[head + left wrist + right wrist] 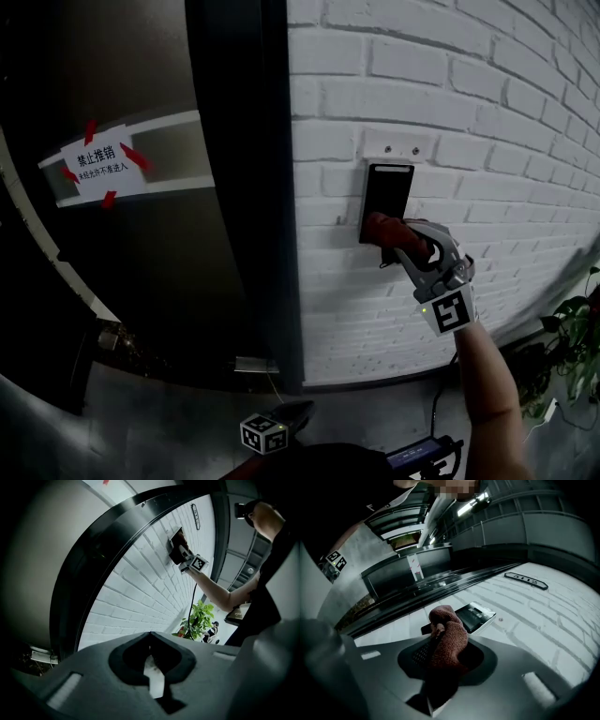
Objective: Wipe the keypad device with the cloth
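**A:** What is the right gripper (392,236) doing in the head view?
**B:** It reaches up to the white brick wall (487,103), its jaws clamped on a reddish cloth (379,227). The cloth lies over the lower end of the keypad device (386,190), a dark upright panel on a pale plate, right of the dark door frame (272,187).
**A:** And the other one?
**B:** The left gripper (298,411) hangs low and near, at the bottom edge, well apart from the keypad. On the far left, a paper notice (97,163) is taped to the door with red strips.

**A:** What does the left gripper view show?
**B:** Its jaws meet at their tips, with nothing between them. Beyond them the brick wall runs away, and far up it the right gripper holds the cloth against the keypad device. A green plant (200,615) stands farther along, near the foot of the wall.

**A:** And the right gripper view?
**B:** The jaws are closed on the cloth, which bunches up out of them in a rounded wad. The keypad device sits just beyond the wad and to its right. I cannot tell from here whether they touch. Farther right on the bricks is a small dark plaque (526,581).
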A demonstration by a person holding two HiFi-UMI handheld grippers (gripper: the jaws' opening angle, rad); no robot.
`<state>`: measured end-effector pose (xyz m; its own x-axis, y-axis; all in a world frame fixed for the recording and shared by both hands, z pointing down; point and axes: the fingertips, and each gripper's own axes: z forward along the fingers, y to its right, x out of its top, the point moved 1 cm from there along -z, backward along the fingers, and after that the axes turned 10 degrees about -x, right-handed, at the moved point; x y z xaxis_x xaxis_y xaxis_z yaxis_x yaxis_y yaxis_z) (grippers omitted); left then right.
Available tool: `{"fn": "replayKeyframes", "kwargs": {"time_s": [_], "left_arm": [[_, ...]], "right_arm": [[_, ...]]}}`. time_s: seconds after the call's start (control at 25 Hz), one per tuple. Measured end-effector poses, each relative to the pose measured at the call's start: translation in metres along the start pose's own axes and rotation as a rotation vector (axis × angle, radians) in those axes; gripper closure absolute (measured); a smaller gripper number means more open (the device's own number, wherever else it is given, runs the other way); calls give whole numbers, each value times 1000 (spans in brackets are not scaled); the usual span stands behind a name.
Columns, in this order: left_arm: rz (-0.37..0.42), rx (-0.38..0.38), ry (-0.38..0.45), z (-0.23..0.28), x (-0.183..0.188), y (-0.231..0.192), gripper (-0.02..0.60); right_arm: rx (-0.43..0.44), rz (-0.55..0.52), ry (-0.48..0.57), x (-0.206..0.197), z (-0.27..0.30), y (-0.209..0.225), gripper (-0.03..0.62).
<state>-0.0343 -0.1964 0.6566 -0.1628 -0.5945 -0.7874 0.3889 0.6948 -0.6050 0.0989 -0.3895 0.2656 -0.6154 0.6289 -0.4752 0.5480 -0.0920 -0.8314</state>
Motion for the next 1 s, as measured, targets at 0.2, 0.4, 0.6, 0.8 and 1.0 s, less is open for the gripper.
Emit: {"fn": "replayKeyframes", "kwargs": {"time_s": [0.2, 0.4, 0.6, 0.8, 1.0], "left_arm": [[0, 18, 8, -1, 0, -2, 577], [74, -19, -10, 12, 15, 13, 577], [217, -146, -6, 37, 59, 53, 577], [264, -205, 3, 62, 74, 79, 577], [230, -145, 17, 56, 67, 70, 577]], "right_arm": [[35, -251, 25, 10, 7, -44, 496], [116, -425, 3, 10, 16, -73, 494], [-61, -21, -56, -8, -11, -1, 490], [-213, 401, -31, 1, 13, 77, 490], [-251, 635, -25, 12, 34, 105, 490]]}}
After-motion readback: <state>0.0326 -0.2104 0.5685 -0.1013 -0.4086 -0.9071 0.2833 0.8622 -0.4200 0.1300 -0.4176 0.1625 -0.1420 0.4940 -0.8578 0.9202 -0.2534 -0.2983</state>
